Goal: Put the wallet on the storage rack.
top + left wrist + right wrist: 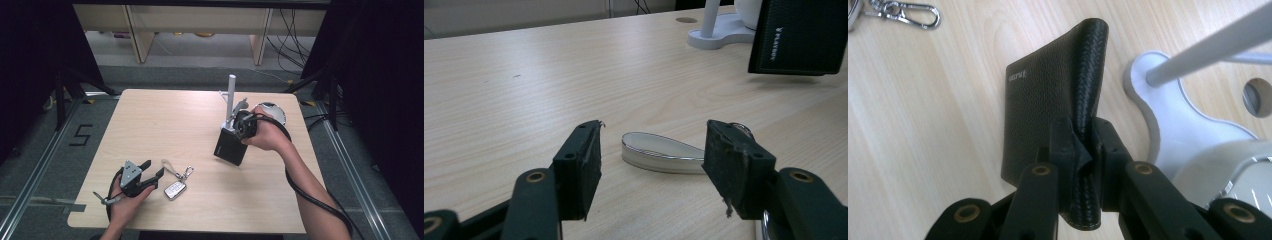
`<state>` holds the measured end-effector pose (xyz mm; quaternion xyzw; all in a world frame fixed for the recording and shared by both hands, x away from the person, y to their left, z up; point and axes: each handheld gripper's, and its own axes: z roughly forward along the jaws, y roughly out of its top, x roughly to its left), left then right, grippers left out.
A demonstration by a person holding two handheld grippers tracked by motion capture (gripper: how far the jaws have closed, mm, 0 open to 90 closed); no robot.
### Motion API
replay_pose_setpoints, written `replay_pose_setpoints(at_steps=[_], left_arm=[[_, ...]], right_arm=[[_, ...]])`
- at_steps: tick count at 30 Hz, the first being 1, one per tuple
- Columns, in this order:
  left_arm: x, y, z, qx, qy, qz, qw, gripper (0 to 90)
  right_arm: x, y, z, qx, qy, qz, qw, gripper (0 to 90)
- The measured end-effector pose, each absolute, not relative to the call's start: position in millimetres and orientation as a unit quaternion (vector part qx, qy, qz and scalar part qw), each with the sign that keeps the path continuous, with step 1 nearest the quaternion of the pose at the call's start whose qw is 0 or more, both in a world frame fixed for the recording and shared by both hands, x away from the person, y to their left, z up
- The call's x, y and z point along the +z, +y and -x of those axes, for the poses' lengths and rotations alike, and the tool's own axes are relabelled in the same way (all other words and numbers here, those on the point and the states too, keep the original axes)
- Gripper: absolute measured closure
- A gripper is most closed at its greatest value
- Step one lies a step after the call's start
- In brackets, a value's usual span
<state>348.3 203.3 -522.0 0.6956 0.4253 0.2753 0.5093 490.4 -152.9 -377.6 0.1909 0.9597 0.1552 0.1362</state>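
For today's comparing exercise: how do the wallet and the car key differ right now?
The wallet is black and large; the car key is silvery and small. The wallet is clamped in the right tongs and lifted; the car key lies flat on the table, beside the open left tongs.

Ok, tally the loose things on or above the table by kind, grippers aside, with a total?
Black wallet, clamped in the right gripper: 1
Car key with strap and clip, by the open left gripper: 1
White stand with post: 1
Total: 3
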Motion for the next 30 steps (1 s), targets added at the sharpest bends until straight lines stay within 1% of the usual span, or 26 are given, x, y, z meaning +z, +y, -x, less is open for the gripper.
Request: replay_pose_setpoints(at_steps=[7,9,12,30], left_arm=[[-521.9,203.1,-348.4,0.276,0.425,-0.696,0.508,39.5],[-521.9,203.2,-348.4,0.276,0.426,-0.696,0.508,39.5],[-522.0,203.1,-348.4,0.276,0.426,-0.695,0.508,39.5],[-522.0,203.1,-348.3,0.276,0.426,-0.695,0.509,39.5]], right_arm=[[-368.9,-170.3,-483.8,0.142,0.961,-0.187,0.150,82.2],[-367.1,-173.1,-481.8,0.147,0.960,-0.189,0.148,82.2],[-365.7,-176.9,-481.1,0.149,0.960,-0.189,0.146,82.2],[-347.6,-206.8,-478.9,0.134,0.956,-0.194,0.173,82.2]])
